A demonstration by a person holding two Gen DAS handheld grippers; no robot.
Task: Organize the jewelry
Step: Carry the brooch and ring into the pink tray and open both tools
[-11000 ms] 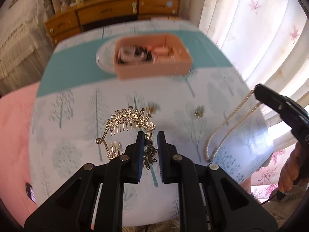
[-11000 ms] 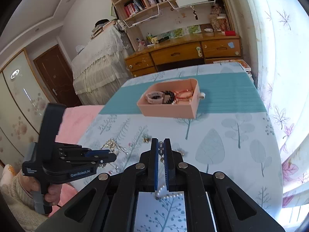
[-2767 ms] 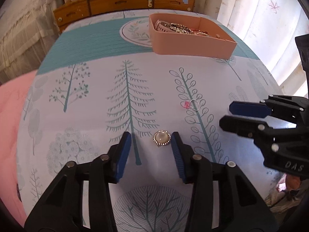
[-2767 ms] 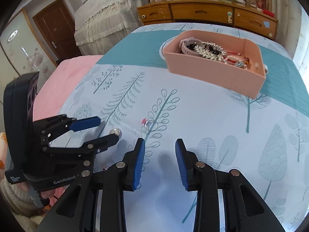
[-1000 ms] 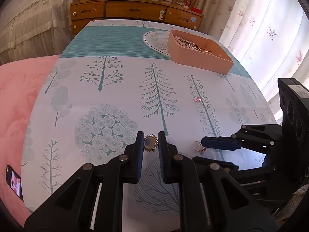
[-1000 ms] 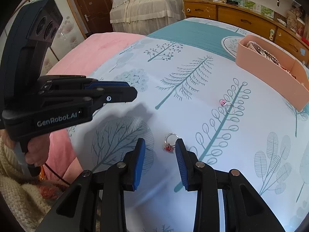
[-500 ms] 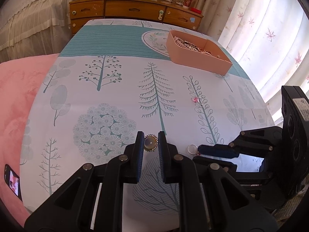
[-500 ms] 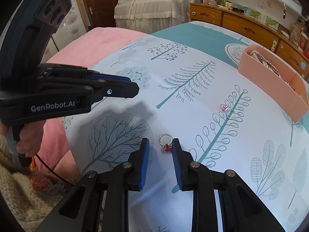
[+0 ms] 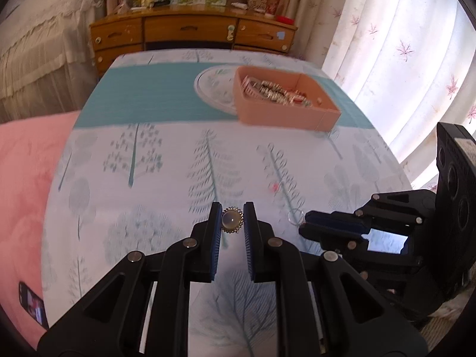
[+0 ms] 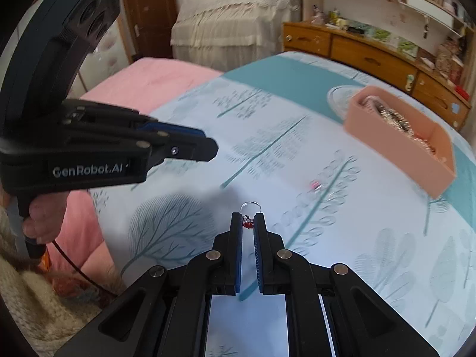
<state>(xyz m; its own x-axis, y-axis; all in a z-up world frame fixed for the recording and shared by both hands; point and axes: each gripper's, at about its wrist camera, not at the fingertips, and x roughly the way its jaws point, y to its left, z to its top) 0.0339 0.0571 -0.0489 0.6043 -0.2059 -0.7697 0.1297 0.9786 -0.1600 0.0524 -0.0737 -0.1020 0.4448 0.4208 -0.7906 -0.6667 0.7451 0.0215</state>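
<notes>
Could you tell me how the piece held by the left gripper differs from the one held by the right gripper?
The left gripper holds a round brooch with a pale stone in a gold, spiky rim; the right gripper holds a thin silver ring with a small red stone. The brooch fills the gap between its pads; the ring's hoop sticks out past its fingertips. Both are clamped and off the bedspread.

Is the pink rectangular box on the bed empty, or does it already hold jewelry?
Not empty. The pink rectangular box holds a heap of silver-coloured jewelry; the right wrist view shows the same pile inside it.
</notes>
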